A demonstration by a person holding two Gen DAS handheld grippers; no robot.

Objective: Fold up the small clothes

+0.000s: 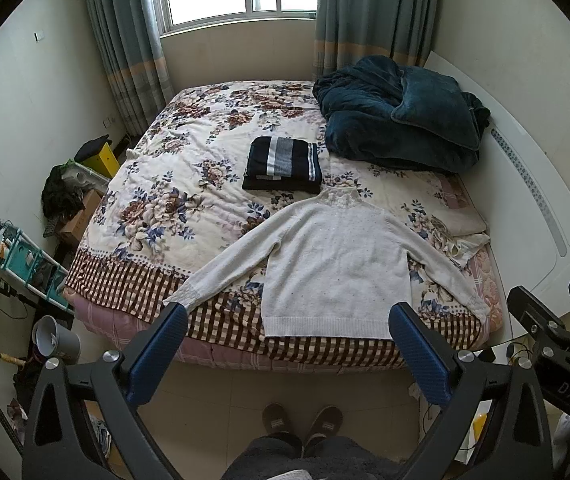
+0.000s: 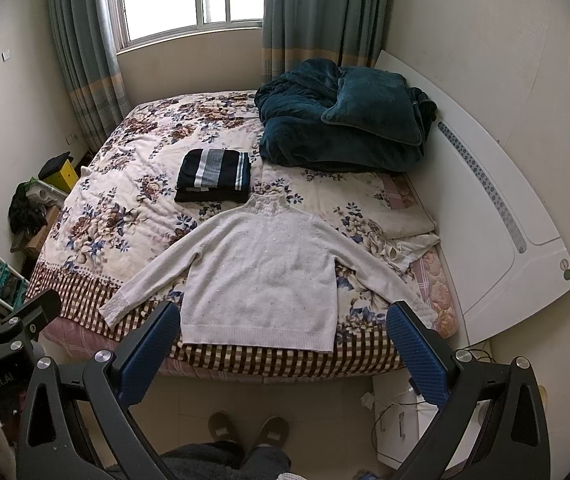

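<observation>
A white knit sweater lies flat on the bed near its front edge, sleeves spread, collar pointing away; it also shows in the right wrist view. A folded dark striped garment sits behind it, seen too in the right wrist view. My left gripper is open and empty, held high above the floor in front of the bed. My right gripper is open and empty at about the same height, beside the left one.
The floral bedspread covers the bed. A crumpled teal blanket fills the far right corner. A white headboard runs along the right. Cluttered shelves and boxes stand left of the bed. Slippered feet stand on the floor.
</observation>
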